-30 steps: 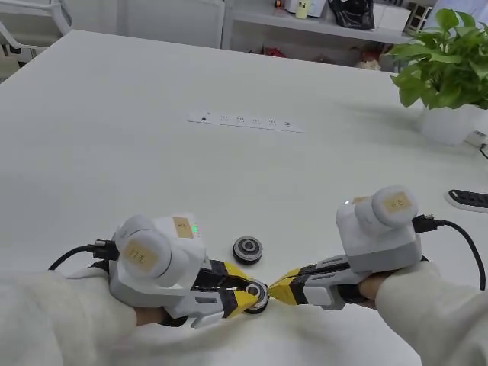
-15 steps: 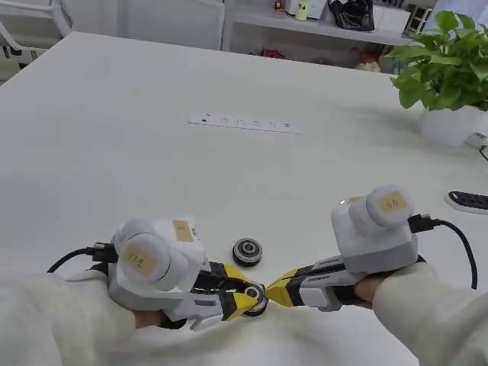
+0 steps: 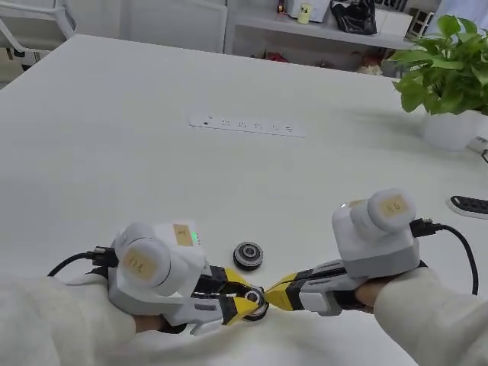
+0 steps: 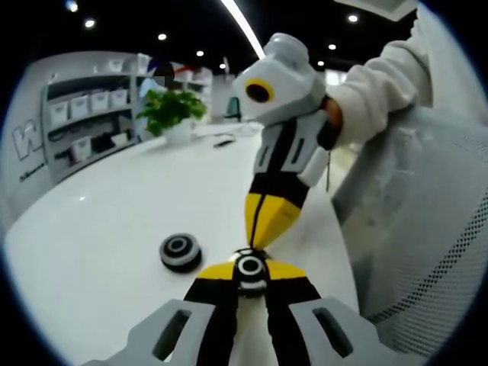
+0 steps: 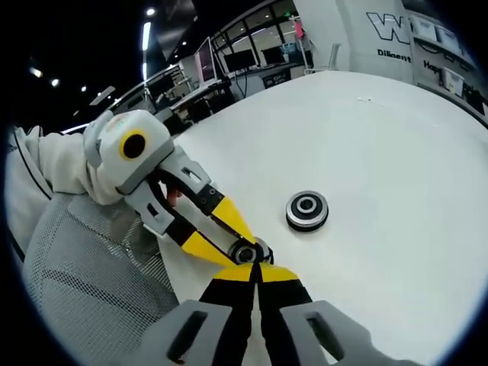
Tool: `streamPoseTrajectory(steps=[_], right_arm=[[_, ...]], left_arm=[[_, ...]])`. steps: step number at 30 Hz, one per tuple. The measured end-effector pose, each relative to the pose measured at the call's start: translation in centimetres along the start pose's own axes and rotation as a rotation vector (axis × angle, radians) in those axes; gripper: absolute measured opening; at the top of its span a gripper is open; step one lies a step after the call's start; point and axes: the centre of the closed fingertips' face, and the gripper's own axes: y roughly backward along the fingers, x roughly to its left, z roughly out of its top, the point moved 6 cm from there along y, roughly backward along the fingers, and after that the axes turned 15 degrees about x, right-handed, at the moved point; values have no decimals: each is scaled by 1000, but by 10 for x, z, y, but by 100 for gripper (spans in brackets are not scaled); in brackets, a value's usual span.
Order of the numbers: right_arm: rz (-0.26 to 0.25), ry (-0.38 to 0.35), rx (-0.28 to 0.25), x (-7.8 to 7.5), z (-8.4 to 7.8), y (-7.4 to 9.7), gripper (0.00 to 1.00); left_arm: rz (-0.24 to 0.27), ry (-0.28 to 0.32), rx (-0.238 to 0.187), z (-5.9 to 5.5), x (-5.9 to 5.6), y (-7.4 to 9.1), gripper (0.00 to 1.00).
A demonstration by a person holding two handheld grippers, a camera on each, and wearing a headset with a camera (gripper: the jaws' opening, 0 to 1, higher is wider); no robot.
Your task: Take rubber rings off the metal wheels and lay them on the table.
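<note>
A small metal wheel [image 3: 256,299] with a black rubber ring is held just above the table's near edge. My left gripper [image 3: 245,303] is shut on it, its yellow jaws on either side of the wheel [image 4: 250,267]. My right gripper [image 3: 271,295] comes in from the right. Its jaws are closed, with the tips pinching the ring at the wheel's rim [image 5: 245,252]. The right gripper [image 5: 257,268] meets the left gripper [image 5: 229,242] nose to nose. A second wheel [image 3: 248,255] with its ring on lies flat on the table just beyond them.
A white power strip [image 3: 245,123] lies mid-table. A potted plant [image 3: 450,76] stands at the back right, with a dark device [image 3: 469,204] near the right edge. Cables trail from both grippers. A mesh chair [image 5: 91,290] sits close behind the table's near edge.
The head view has shifted slightly. Both grippers stay locked on the same wheel, lowered a touch toward the table's near edge.
</note>
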Motion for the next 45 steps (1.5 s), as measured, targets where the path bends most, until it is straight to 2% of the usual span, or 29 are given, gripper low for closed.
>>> streamPoseTrajectory(steps=[36, 38, 39, 40, 42, 45], right_arm=[[10, 26, -10, 6, 4, 3, 0], [20, 27, -21, 7, 5, 4, 0], [25, 22, -45, 8, 8, 5, 0], [22, 19, -104, 7, 15, 7, 0], [35, -1, -87, 6, 14, 11, 0], [16, 8, -65, 5, 10, 8, 0]], left_arm=[[2, 2, -3, -1, 0, 0, 14], [2, 2, -3, -1, 0, 0, 14], [2, 2, -3, -1, 0, 0, 14], [2, 2, -3, -1, 0, 0, 14], [2, 3, -3, -1, 0, 0, 14], [2, 3, -3, -1, 0, 0, 14]])
